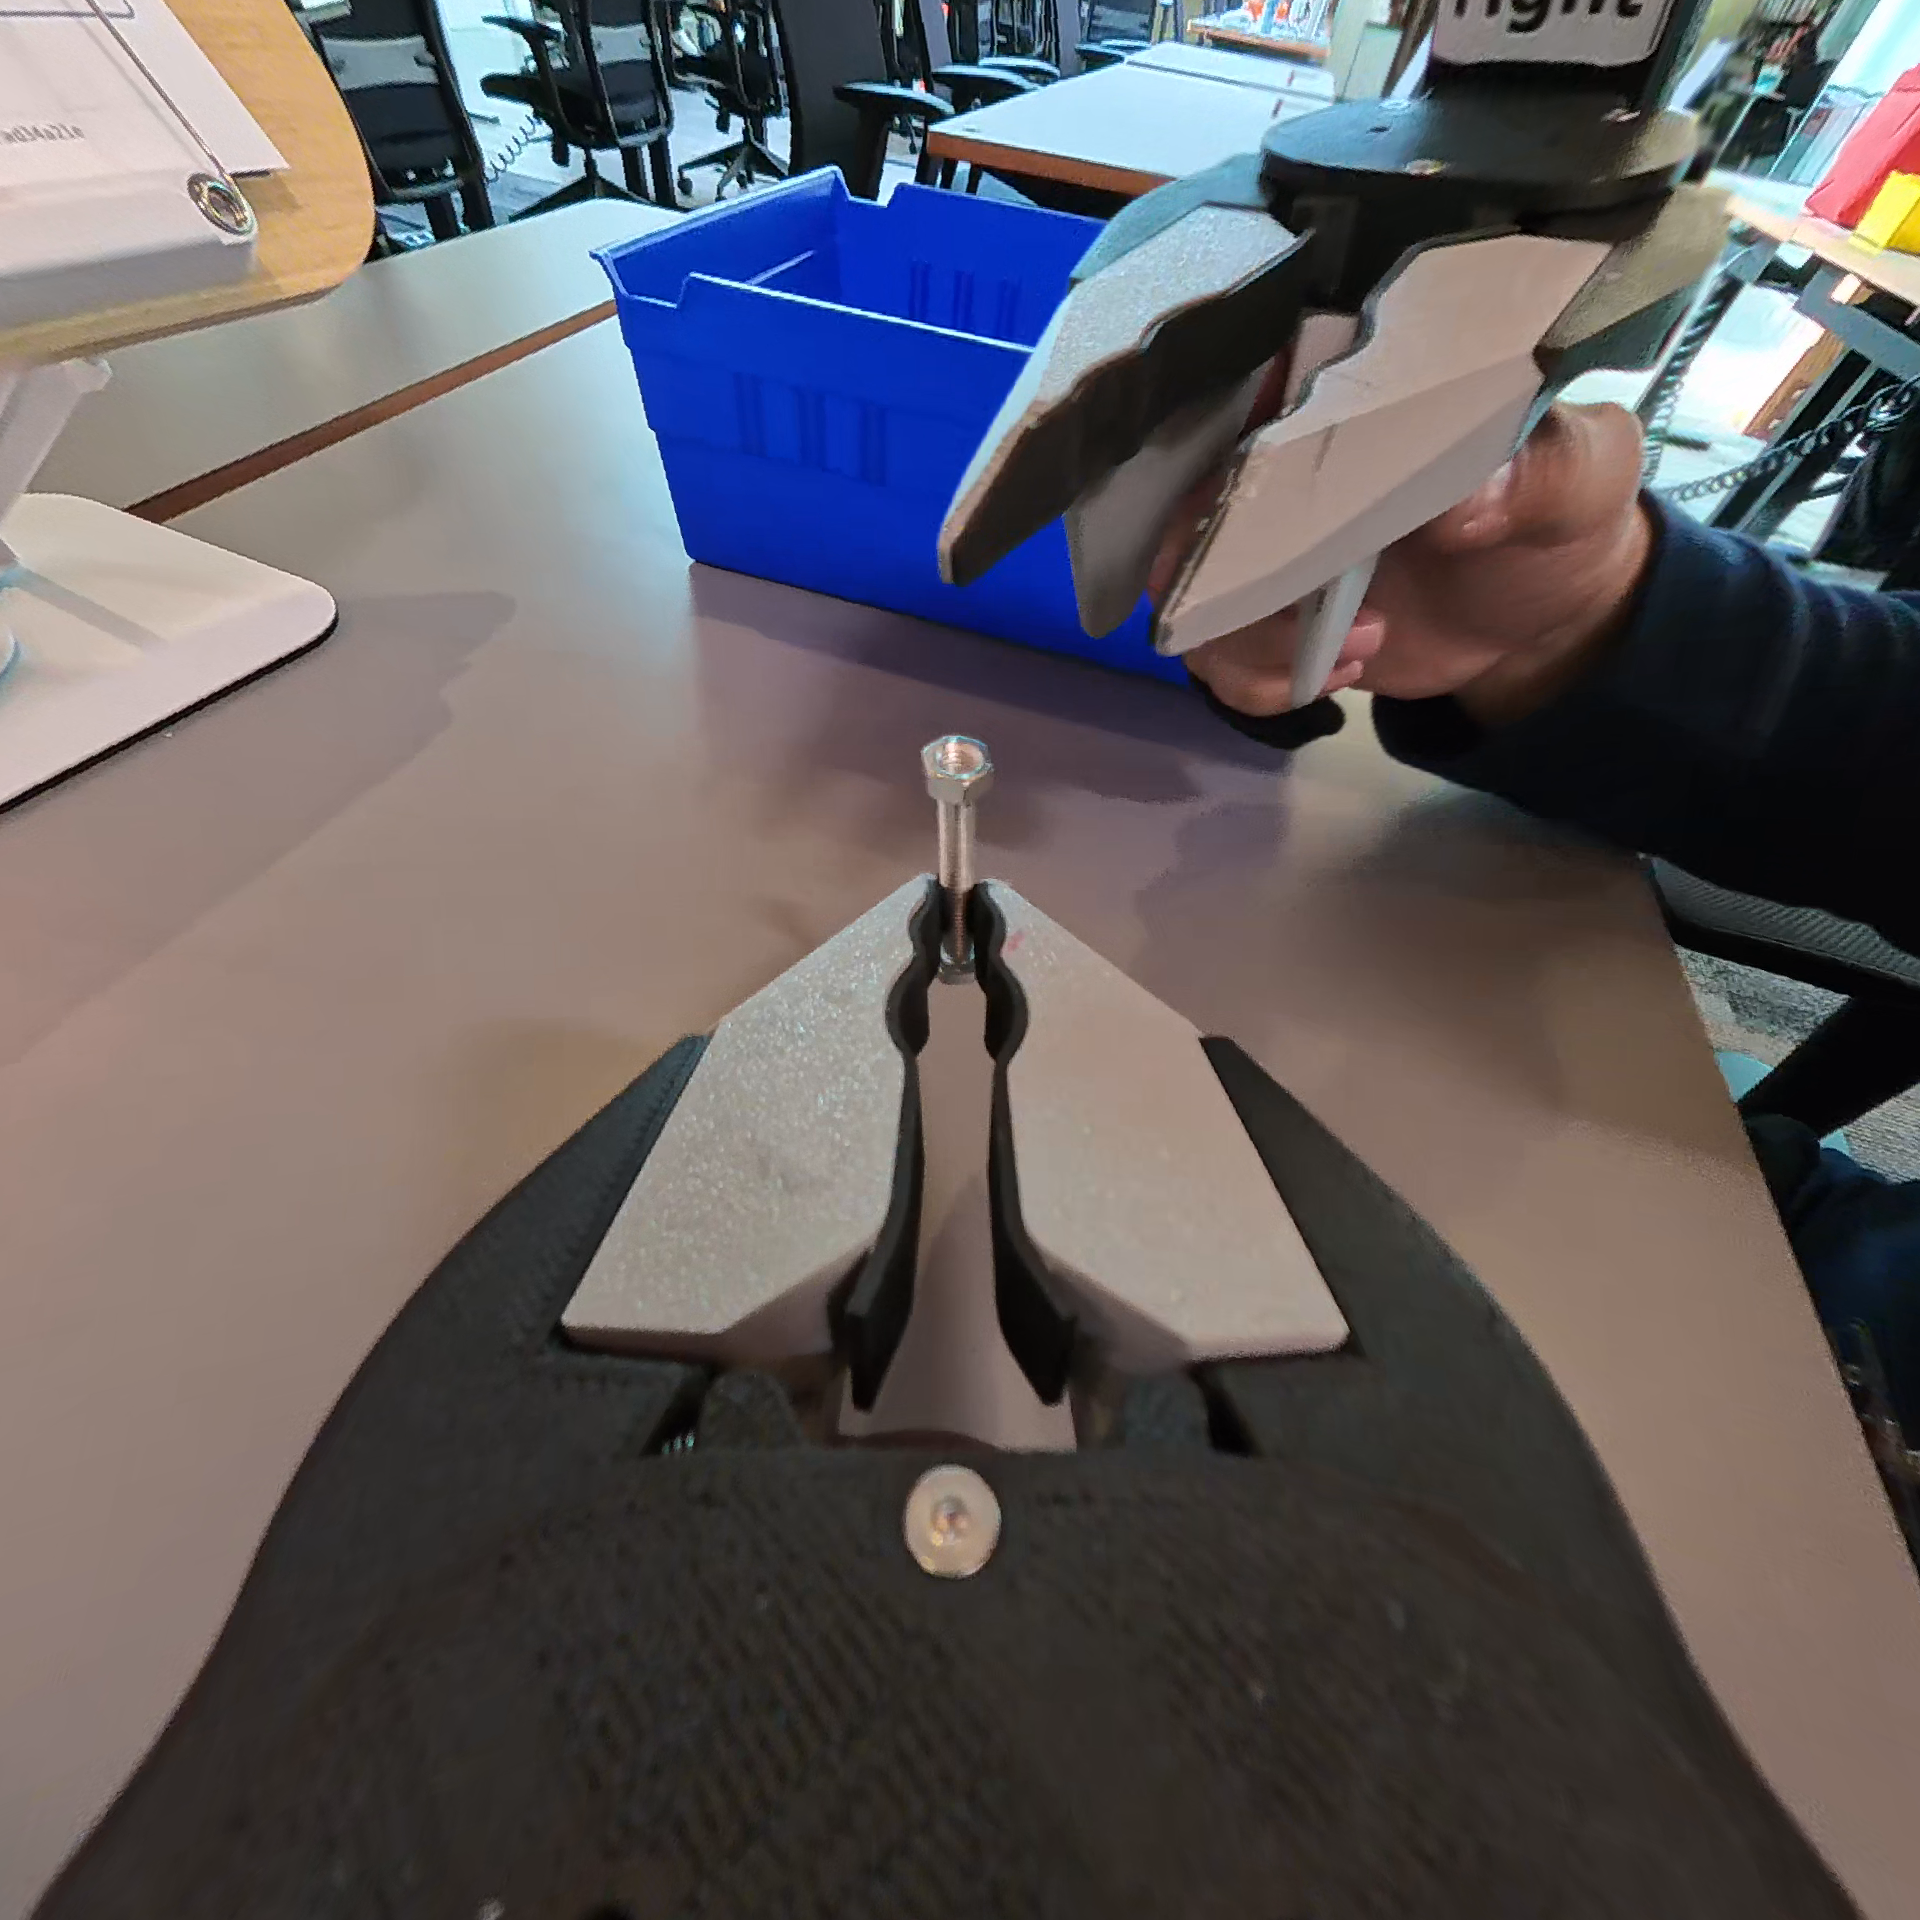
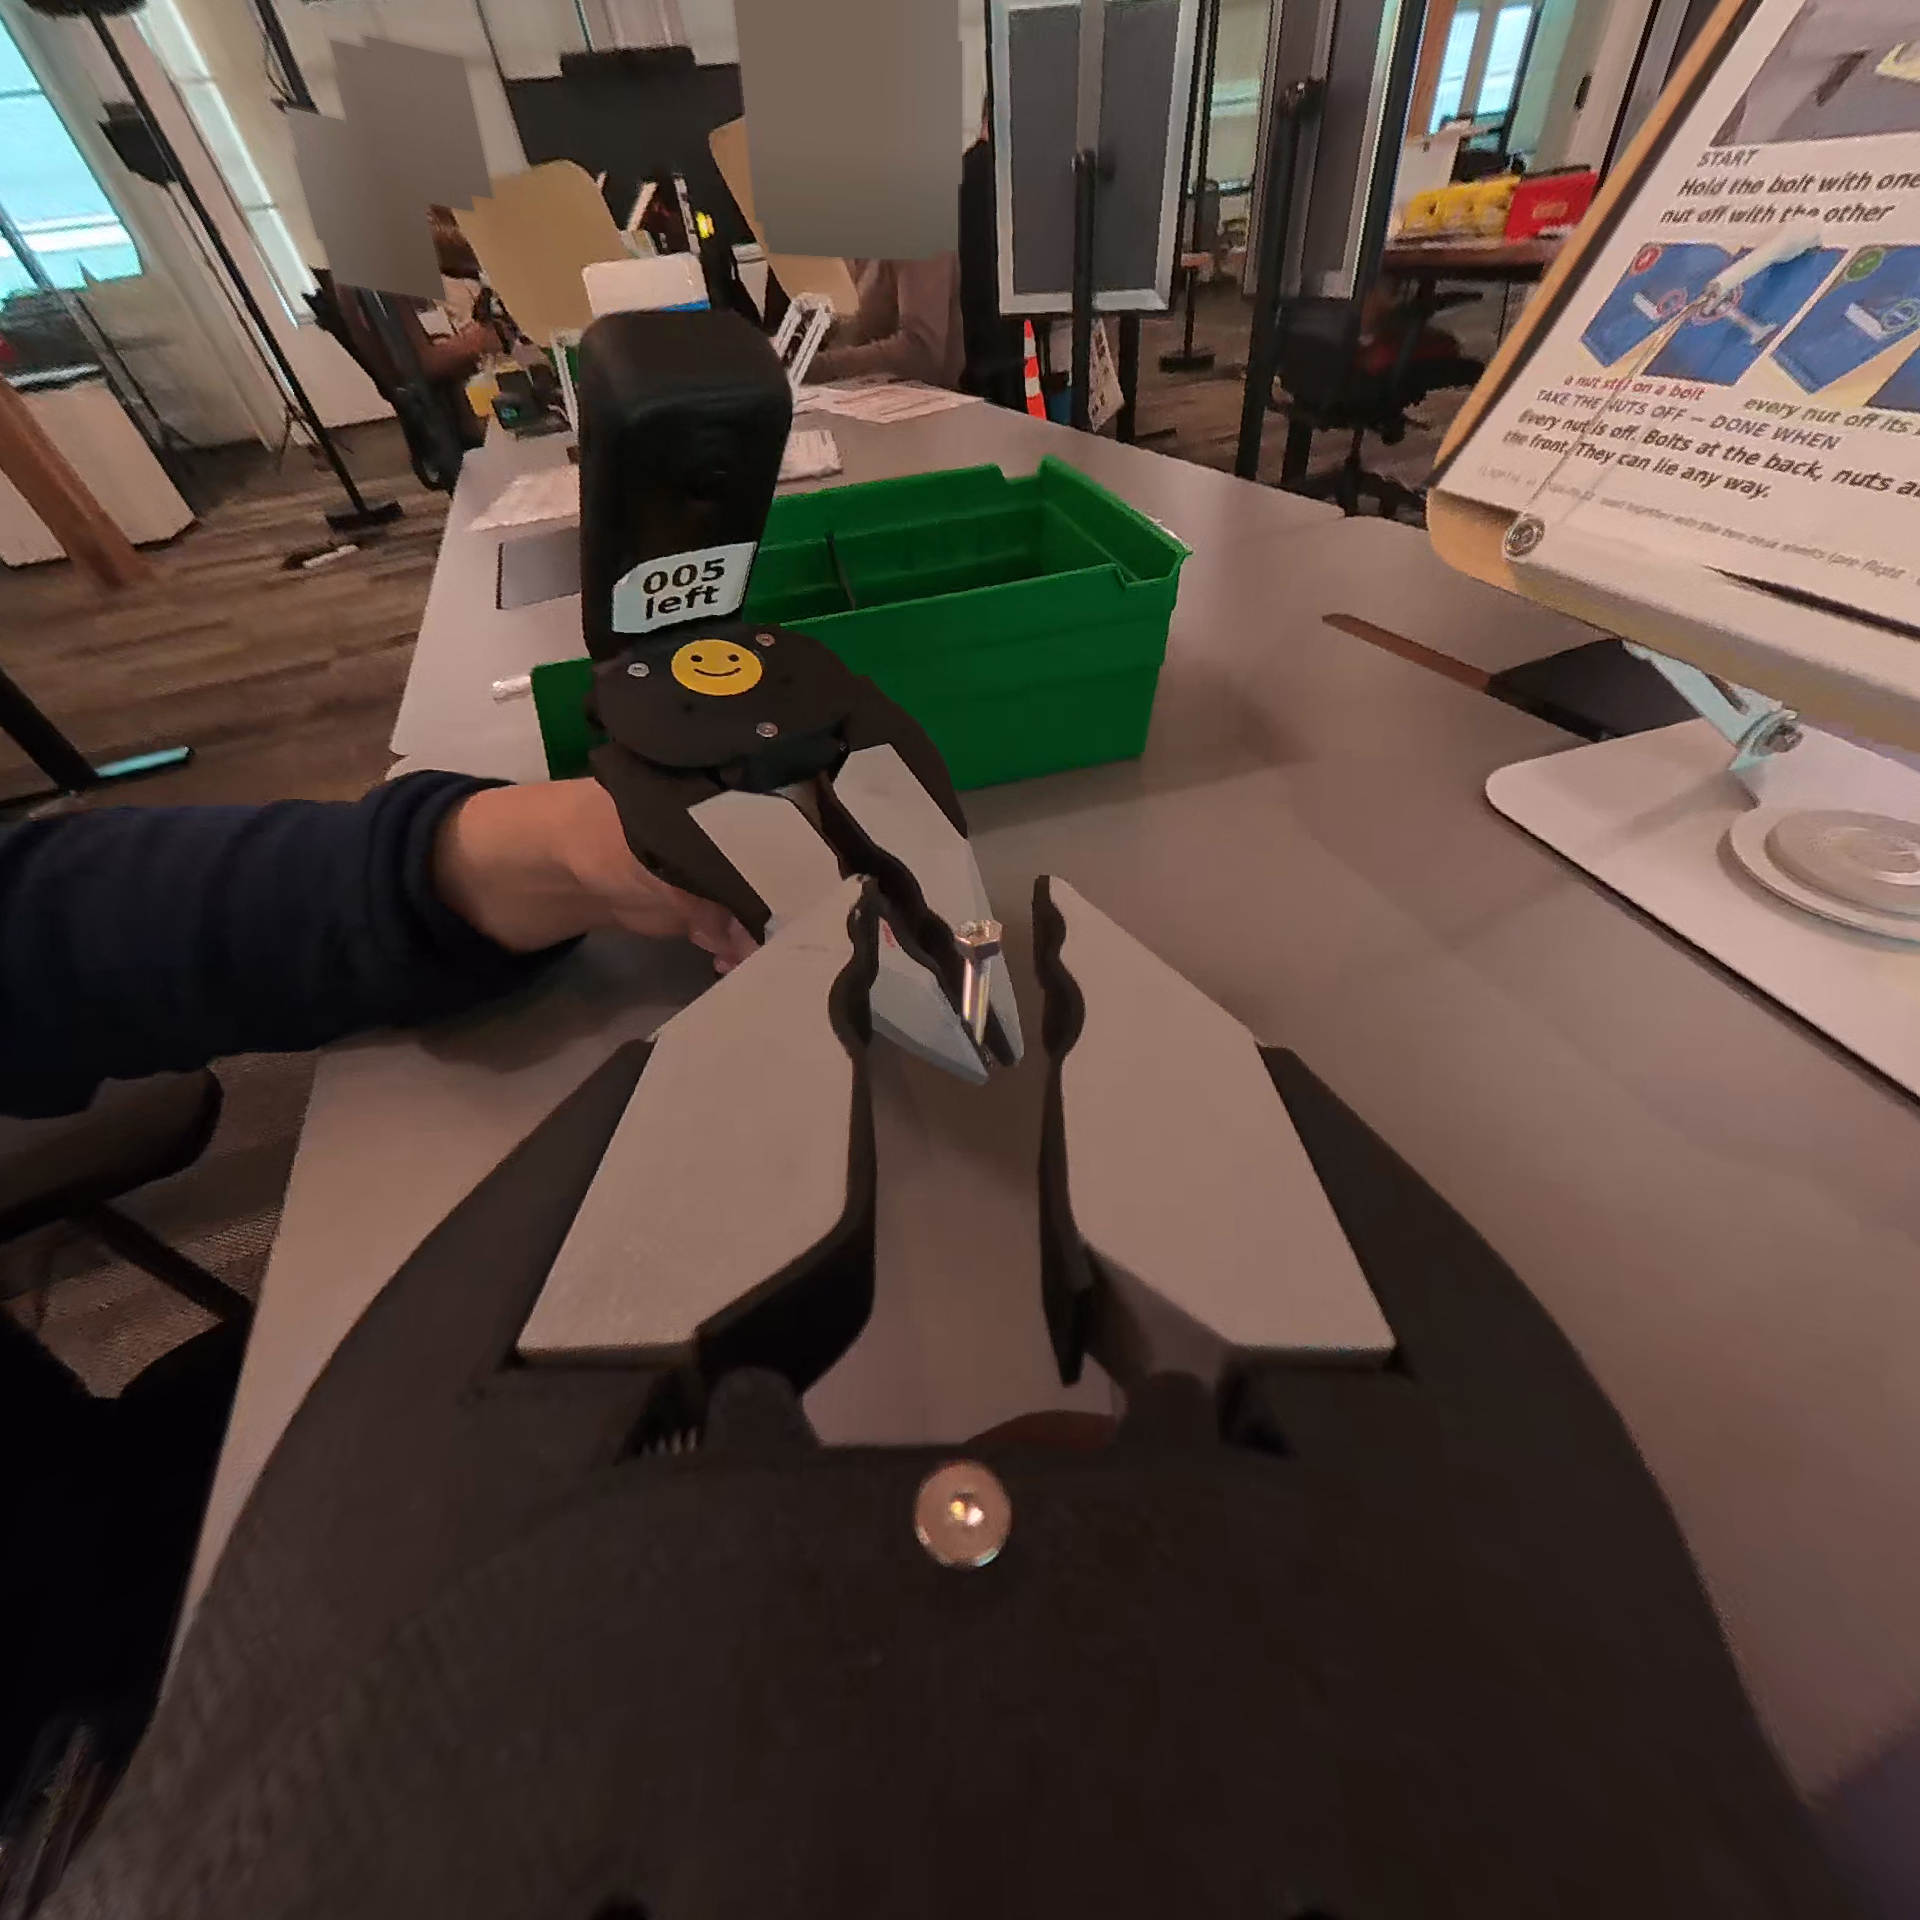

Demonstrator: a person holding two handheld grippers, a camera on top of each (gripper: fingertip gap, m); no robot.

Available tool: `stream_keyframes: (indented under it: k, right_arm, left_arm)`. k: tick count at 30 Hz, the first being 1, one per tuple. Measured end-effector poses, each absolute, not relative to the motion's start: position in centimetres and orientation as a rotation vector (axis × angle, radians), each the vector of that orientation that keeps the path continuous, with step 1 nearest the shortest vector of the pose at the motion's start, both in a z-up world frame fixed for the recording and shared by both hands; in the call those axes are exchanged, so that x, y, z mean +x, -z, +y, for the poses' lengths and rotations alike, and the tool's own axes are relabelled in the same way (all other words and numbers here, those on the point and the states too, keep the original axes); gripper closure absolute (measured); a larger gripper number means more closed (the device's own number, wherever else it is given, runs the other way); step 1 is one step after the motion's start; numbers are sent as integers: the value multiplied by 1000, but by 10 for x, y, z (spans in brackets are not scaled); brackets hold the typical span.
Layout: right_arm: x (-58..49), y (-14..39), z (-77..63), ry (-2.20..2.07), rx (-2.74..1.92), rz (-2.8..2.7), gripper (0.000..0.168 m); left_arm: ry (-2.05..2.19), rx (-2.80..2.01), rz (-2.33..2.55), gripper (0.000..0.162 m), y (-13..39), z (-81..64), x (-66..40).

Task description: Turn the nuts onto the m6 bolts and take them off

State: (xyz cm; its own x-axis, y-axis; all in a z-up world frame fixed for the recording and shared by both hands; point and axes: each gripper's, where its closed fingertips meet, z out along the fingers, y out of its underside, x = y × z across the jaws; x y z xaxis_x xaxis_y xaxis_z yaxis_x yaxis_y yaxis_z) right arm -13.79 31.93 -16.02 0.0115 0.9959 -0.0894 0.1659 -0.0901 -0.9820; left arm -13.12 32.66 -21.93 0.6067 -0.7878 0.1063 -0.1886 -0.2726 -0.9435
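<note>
Silver steel M6 bolt [image 1: 954,852], a hex nut [image 1: 956,766] at its far tip, is being clamped at its near end by the closed left gripper [image 1: 956,904], long axis pointing forward. The right gripper [image 2: 951,935], fingers parted and empty, is being held nearest the nut, facing it, above a grey tabletop [image 1: 520,831], with a blue plastic bin [image 1: 831,395] behind, a green one [image 2: 987,644] opposite and office chairs beyond.

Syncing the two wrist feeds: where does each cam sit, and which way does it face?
Left wrist view: on the left gripper, looking along its fingers at the bolt it holds, blue bin beyond.
Right wrist view: on the open right gripper, facing the green bin.
Shared: bolt, both grippers; each shows the opposite hand.
</note>
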Motion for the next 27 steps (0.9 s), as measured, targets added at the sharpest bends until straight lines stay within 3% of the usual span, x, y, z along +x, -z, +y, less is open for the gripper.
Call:
stream_keyframes:
  k: [6,27]
  right_arm:
    - [-131,168,320,-1095,-1321,-1347,156]
    - [-118,177,312,-1158,-1270,-1403,147]
  left_arm:
    - [731,-1768,844,159,217,320,-127]
    - [723,-1758,874,159,222,317,-127]
